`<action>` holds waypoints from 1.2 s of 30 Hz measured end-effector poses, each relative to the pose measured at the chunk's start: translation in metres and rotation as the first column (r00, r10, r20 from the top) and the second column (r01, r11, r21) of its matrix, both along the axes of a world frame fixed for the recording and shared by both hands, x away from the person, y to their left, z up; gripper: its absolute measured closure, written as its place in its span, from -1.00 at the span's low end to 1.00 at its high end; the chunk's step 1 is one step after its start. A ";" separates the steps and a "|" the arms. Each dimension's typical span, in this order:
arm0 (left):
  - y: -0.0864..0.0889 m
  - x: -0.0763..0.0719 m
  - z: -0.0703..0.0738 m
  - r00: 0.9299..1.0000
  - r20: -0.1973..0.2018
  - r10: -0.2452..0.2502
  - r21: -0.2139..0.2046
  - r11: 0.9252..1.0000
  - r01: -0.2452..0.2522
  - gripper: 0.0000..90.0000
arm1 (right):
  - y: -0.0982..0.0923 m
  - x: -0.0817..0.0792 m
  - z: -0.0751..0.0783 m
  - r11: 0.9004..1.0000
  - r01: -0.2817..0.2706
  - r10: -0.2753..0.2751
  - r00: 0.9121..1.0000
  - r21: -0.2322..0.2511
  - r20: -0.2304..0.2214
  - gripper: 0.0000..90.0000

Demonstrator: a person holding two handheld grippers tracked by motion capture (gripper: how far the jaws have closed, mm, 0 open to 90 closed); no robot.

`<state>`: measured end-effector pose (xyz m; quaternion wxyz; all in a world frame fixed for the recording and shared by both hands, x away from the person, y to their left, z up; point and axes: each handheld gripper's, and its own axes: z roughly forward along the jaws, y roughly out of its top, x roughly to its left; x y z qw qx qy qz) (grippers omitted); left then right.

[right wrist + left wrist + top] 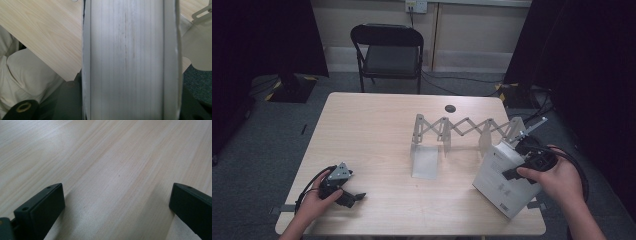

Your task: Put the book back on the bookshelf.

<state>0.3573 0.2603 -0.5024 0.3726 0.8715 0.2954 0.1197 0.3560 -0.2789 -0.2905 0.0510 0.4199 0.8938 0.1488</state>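
Gripping the stiff, weighty-looking white book [501, 177] across its thickness beside the expanding rack [462, 131], right gripper [526, 161] jaws clamped; left gripper [343, 194] open.

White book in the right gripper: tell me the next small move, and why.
Probably carry the white book toward the open slot of the expanding metal rack and stand it between two dividers. The right gripper is clamped on the book's edge, holding it tilted at the table's near right corner, just in front of the rack. The left gripper rests open on the table.
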 end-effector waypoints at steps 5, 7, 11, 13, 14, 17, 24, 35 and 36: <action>0.000 0.000 0.000 1.000 0.000 -0.001 0.001 1.000 0.001 -1.00 | -0.003 0.000 0.001 1.000 0.012 -0.012 1.000 0.000 -0.003 0.18; 0.000 0.000 0.000 1.000 0.000 -0.001 0.001 1.000 0.001 -1.00 | -0.006 0.000 0.004 1.000 0.025 -0.025 1.000 0.002 -0.004 0.18; 0.000 0.000 0.000 1.000 0.000 0.000 0.001 1.000 0.000 -1.00 | -0.008 -0.001 0.006 0.999 0.034 -0.034 0.999 -0.005 0.003 0.17; 0.000 0.000 0.000 1.000 -0.002 -0.002 0.002 1.000 0.002 -1.00 | -0.010 -0.001 0.007 0.999 0.041 -0.041 0.999 -0.003 0.001 0.17; 0.000 0.000 0.000 1.000 -0.002 -0.002 0.003 1.000 0.002 -1.00 | -0.012 0.000 0.007 0.999 0.049 -0.049 0.999 0.003 -0.002 0.17; 0.000 0.000 0.000 1.000 0.000 0.000 0.001 1.000 0.000 -1.00 | -0.013 0.000 0.007 0.998 0.060 -0.060 0.998 0.005 -0.003 0.17; 0.000 0.000 0.000 1.000 0.000 0.000 0.001 1.000 0.000 -1.00 | -0.017 0.003 0.006 0.996 0.087 -0.087 0.996 0.009 -0.006 0.17; 0.000 0.000 0.000 1.000 0.002 -0.003 0.003 1.000 0.003 -1.00 | -0.027 0.005 0.006 0.990 0.140 -0.140 0.990 0.022 -0.005 0.17; 0.000 0.000 0.000 1.000 0.001 -0.003 0.007 1.000 0.003 -1.00 | -0.029 0.006 0.006 0.989 0.150 -0.149 0.989 0.021 -0.006 0.17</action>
